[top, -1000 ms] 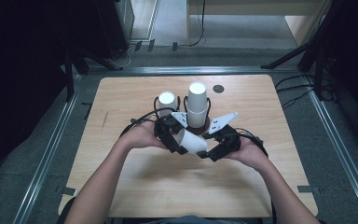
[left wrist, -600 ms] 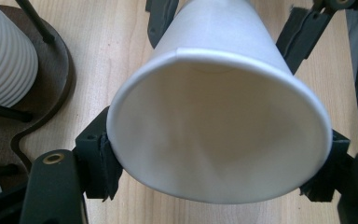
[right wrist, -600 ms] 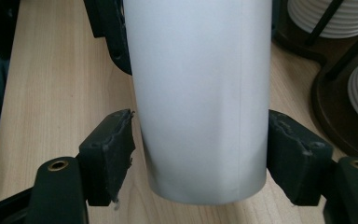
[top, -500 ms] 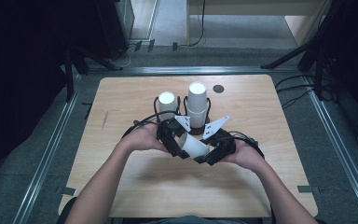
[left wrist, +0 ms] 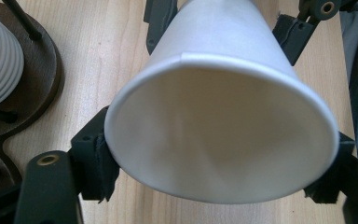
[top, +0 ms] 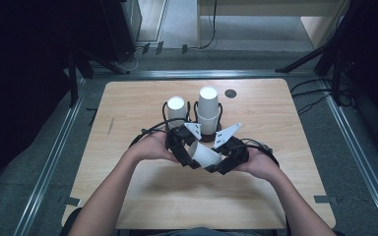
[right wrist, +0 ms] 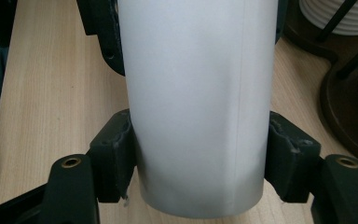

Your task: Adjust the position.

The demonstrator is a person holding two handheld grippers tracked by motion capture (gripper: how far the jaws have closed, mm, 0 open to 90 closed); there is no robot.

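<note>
We've got the paper cup (top: 205,155) pinched between both grippers, left gripper (left wrist: 214,163) at the rim, right gripper (right wrist: 200,158) just closing on its base; it's light and crushable, so squeeze gently.

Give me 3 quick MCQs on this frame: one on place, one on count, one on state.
1. Where is the white paper cup that is being handled?
A. Lying sideways between the two hand-held grippers, above the table
B. Upright at the far table edge
C. On the floor

2. How many cup positions on the dark holder behind the hands carry cups?
A. None
B. Two
C. Five

3. How does the right hand-held gripper stand?
A. Wide open, away from any cup
B. Shut on a spoon
C. Its pads against the cup's sides near its narrow end

Answers: 1 A, the high view shows the cup tipped over between the left hand-held gripper and the right one. 2 B, a single cup and a taller stack stand there. 3 C, the right gripper view shows both pads on the cup wall; its jaws have just been closing.
</note>
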